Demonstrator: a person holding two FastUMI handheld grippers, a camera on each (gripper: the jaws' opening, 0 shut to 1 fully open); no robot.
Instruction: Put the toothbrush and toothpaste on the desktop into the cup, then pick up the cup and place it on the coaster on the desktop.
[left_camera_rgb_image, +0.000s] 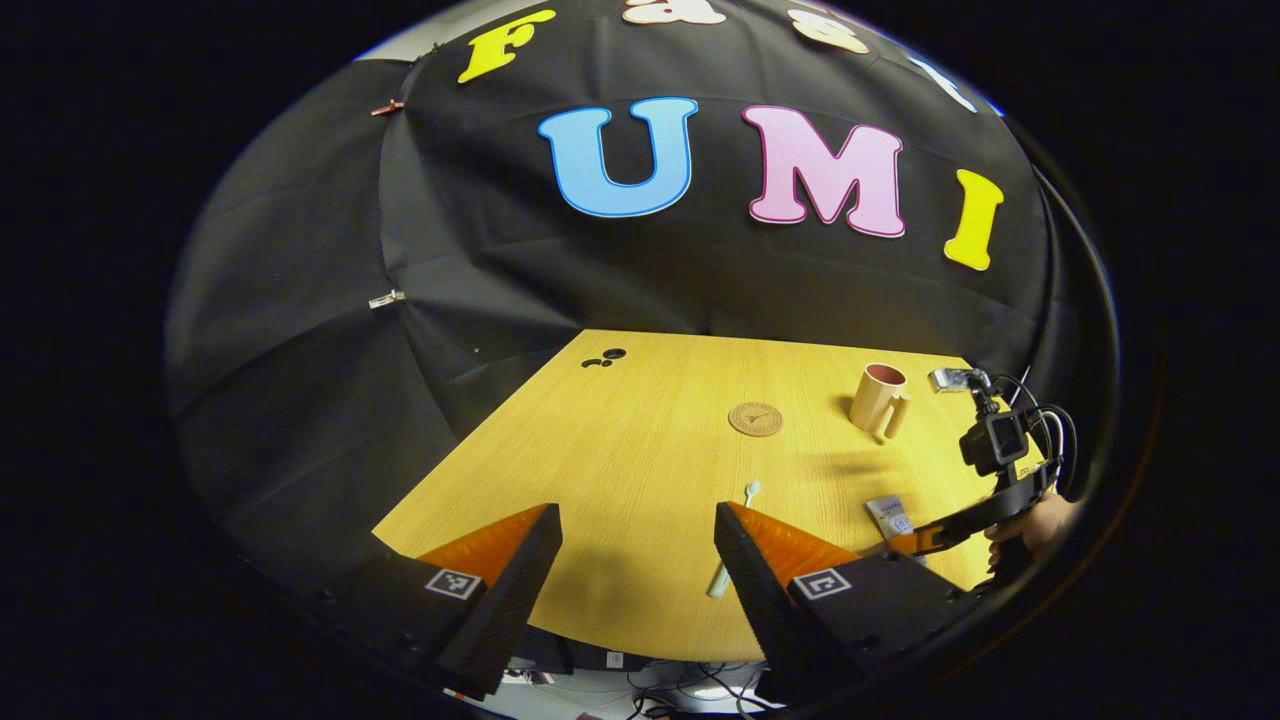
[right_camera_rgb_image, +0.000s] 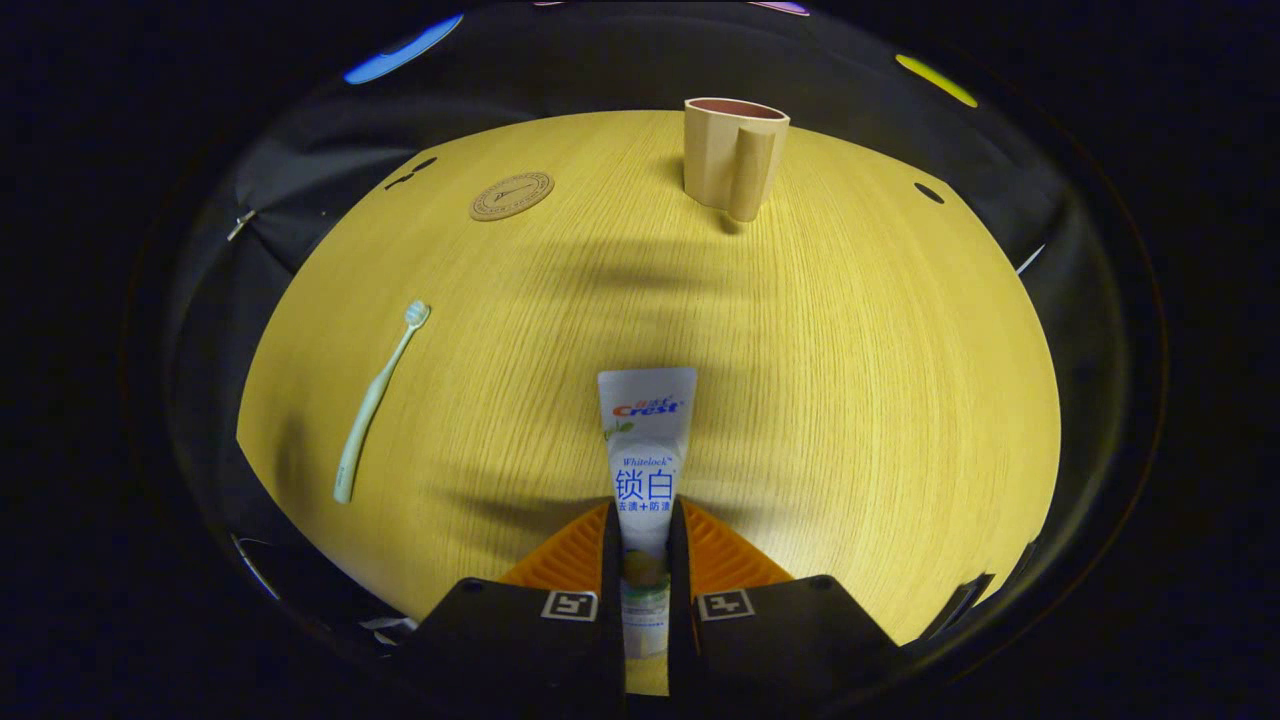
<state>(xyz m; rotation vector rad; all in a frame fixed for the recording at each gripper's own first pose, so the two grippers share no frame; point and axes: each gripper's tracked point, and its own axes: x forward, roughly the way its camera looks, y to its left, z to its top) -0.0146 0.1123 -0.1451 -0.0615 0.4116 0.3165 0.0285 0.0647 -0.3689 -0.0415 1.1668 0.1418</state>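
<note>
At the bottom centre of the right gripper view, the right gripper (right_camera_rgb_image: 640, 560) has its two fingers pressed against the sides of the toothpaste (right_camera_rgb_image: 645, 450), whose flat crimped end points up the frame toward the cup (right_camera_rgb_image: 733, 155). Whether the tube rests on the desk (right_camera_rgb_image: 850, 400) or is just lifted off it I cannot tell. The cup stands upright near the top centre of that view, handle facing the camera, and the round coaster (right_camera_rgb_image: 511, 195) lies to its left, well apart from it. Along the left side of the frame the toothbrush (right_camera_rgb_image: 380, 398) lies flat on the wood, bristle head toward the top. Over in the left gripper view, the left gripper (left_camera_rgb_image: 637, 560) hangs above the near edge of the desk with its fingers spread wide and nothing between them; the toothbrush shows just beside the right-hand finger, lying on the desk. Farther right in that view a hand (left_camera_rgb_image: 1035, 525) holds the other gripper, with the toothpaste at its tip. The coaster sits at the middle of the frame, the cup to its right.
</note>
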